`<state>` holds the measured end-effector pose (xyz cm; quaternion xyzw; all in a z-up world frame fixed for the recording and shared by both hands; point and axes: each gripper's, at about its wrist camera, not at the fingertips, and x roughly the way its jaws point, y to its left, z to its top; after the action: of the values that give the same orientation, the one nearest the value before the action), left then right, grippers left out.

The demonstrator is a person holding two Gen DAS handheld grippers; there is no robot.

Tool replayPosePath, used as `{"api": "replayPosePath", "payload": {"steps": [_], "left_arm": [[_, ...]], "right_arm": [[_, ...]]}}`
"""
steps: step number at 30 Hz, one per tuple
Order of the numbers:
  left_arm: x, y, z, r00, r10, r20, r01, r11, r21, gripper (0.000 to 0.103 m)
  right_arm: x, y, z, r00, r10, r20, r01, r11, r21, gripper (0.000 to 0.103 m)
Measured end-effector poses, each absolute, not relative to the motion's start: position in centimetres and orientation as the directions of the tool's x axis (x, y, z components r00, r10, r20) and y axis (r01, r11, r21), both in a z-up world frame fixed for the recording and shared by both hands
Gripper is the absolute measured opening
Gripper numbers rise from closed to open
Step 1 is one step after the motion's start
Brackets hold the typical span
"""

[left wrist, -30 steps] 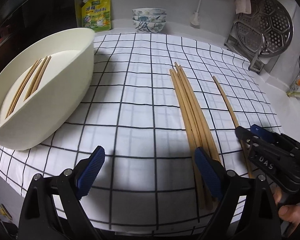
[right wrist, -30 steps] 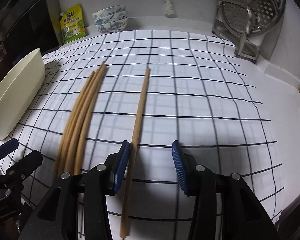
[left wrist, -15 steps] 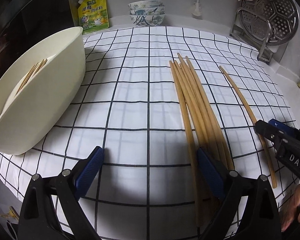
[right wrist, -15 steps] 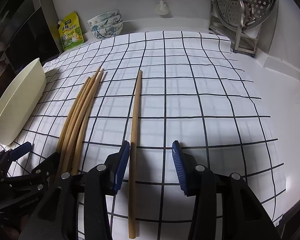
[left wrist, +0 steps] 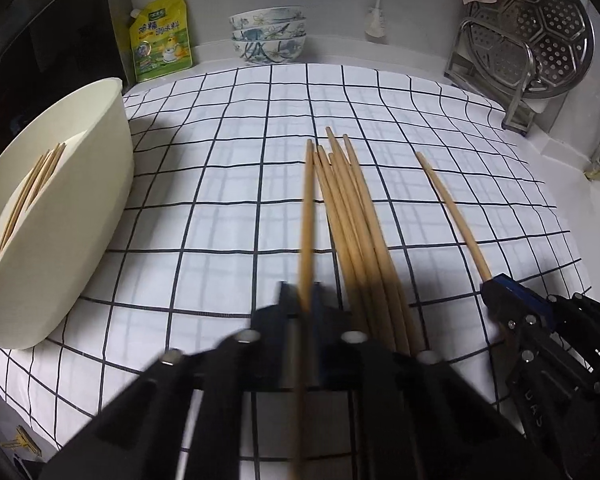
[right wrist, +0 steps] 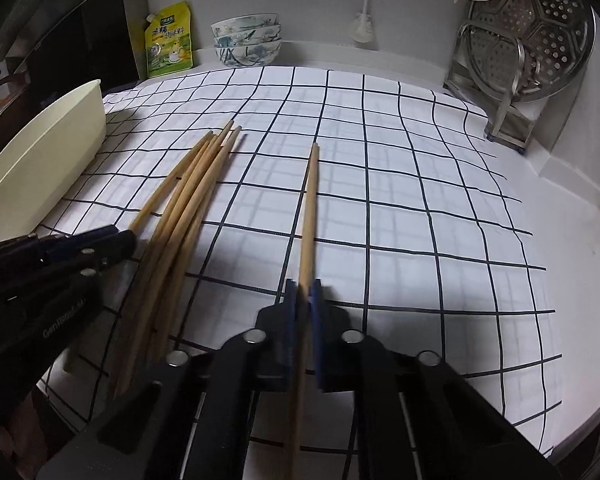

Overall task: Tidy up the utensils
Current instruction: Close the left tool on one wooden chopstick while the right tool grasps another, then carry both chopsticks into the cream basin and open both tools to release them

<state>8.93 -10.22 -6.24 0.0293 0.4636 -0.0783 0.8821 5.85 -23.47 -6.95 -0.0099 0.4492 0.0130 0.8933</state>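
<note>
My left gripper [left wrist: 303, 300] is shut on one wooden chopstick [left wrist: 308, 216], lifted off the bundle of several chopsticks [left wrist: 360, 232] lying on the checked cloth. My right gripper [right wrist: 303, 292] is shut on a separate single chopstick [right wrist: 309, 208]; it shows at the right in the left wrist view [left wrist: 452, 208]. The cream oval tray [left wrist: 80, 208] at the left holds several chopsticks [left wrist: 32, 188]. The bundle [right wrist: 188, 204] lies left of my right gripper, with the left gripper [right wrist: 112, 240] beside it.
A stack of patterned bowls [left wrist: 268, 36] and a yellow-green pouch [left wrist: 160, 40] stand at the back. A metal steamer rack on a stand [left wrist: 528, 36] is at the back right. The cloth's front edge [left wrist: 80, 412] is near me.
Both grippers went from open to shut. The left took one chopstick from the bundle and raised its near end; the right closed on the lone chopstick.
</note>
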Motion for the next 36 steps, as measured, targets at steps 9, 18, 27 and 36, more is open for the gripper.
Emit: {"api": "replayPosePath", "payload": {"steps": [9,18,27,36], "left_arm": [[8.0,-10.0,-5.8,0.546,-0.156,-0.823,0.198,0.979,-0.055,0.007],[7.5,-8.9,-4.5,0.548,-0.202,-0.812,0.238,0.968,-0.080,0.007],[7.2,-7.7,-1.2,0.578,-0.272,-0.769,0.302,0.947,-0.107,0.007],[7.0,-4.2,2.8,0.626,-0.326,-0.709,0.306,0.938,-0.161,0.007]], "right_arm": [[5.4,-25.5,-6.2,0.615,0.111,-0.781,0.014,0.988,0.152,0.006],[4.6,-25.4,-3.9,0.672,0.128,-0.729,0.013,0.983,0.184,0.006],[3.6,-26.2,-1.9,0.699,0.111,-0.707,0.101,0.962,0.252,0.006],[4.5,-23.1,0.2,0.717,0.152,-0.680,0.073,0.954,0.290,0.006]]}}
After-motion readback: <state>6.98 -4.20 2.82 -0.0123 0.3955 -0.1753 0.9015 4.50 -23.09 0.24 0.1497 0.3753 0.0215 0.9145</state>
